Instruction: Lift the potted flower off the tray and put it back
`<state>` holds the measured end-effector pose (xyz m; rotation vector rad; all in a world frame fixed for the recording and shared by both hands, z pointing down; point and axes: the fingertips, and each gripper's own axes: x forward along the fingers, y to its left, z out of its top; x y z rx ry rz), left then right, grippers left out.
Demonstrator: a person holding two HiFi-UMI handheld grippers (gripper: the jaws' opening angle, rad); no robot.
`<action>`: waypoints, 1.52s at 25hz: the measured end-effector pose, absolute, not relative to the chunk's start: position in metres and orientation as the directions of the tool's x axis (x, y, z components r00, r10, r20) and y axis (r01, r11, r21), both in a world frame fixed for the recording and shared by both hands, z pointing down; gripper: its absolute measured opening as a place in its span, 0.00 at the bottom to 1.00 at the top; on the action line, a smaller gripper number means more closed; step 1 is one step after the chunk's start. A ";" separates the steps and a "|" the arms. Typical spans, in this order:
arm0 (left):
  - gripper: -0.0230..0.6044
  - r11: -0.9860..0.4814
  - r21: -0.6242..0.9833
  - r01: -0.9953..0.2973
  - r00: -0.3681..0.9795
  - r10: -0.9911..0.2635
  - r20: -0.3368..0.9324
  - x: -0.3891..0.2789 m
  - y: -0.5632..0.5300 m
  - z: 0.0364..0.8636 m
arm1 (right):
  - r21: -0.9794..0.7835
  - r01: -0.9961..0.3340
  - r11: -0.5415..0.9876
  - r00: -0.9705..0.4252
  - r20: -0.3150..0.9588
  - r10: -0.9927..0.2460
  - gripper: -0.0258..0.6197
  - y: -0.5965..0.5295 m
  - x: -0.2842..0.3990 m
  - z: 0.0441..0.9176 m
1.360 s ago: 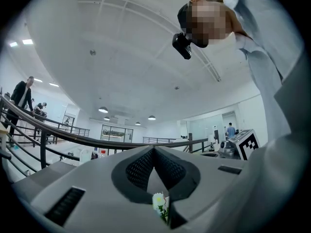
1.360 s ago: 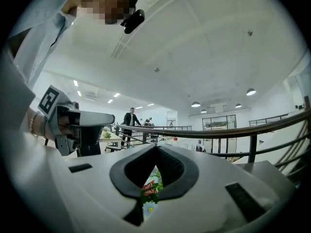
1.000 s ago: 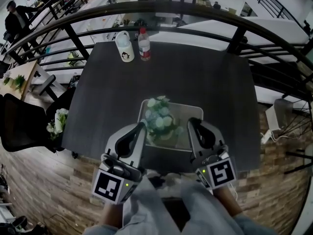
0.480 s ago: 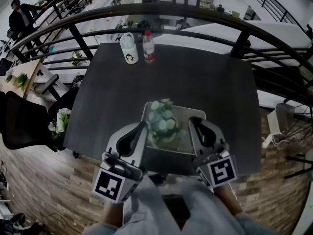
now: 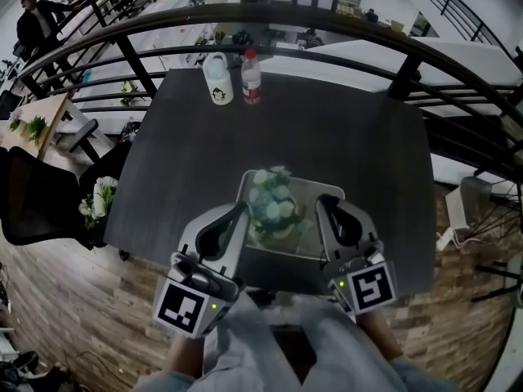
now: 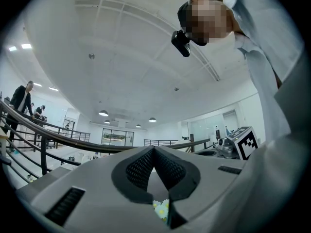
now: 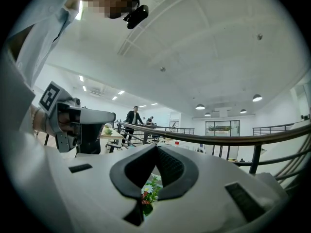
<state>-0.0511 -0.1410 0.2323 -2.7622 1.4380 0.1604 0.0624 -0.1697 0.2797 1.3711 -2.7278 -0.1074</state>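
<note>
Here, the potted flower (image 5: 274,205) sits on its tray (image 5: 304,181) on the counter (image 5: 327,129), between the left tool (image 5: 239,211) and right tool (image 5: 320,205), both closed and empty. It looks light and top-heavy, with delicate blooms; better held low, at the base.

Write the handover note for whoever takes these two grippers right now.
Left gripper: shut, empty, at the flower's left.
Right gripper: shut, empty, at its right.
Potted flower: stands on the tray, near the table's front edge, between the two grippers.
Done: nothing visible; the pot is on the tray and not gripped.
Left, as it looks: open the jaws, grip the pot, lift it off, set it back.
</note>
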 end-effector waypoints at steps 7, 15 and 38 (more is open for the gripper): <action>0.03 -0.573 0.032 -0.819 0.567 -0.817 -0.105 -0.052 -0.143 0.233 | 0.111 -0.794 0.598 -0.597 0.045 -0.801 0.04 -0.170 0.062 0.280; 0.03 -0.586 0.034 -0.809 0.581 -0.808 -0.101 -0.047 -0.146 0.234 | 0.121 -0.798 0.590 -0.588 0.052 -0.807 0.04 -0.170 0.064 0.279; 0.03 -0.597 0.043 -0.801 0.592 -0.801 -0.093 -0.044 -0.147 0.240 | 0.125 -0.802 0.584 -0.578 0.080 -0.812 0.04 -0.167 0.068 0.287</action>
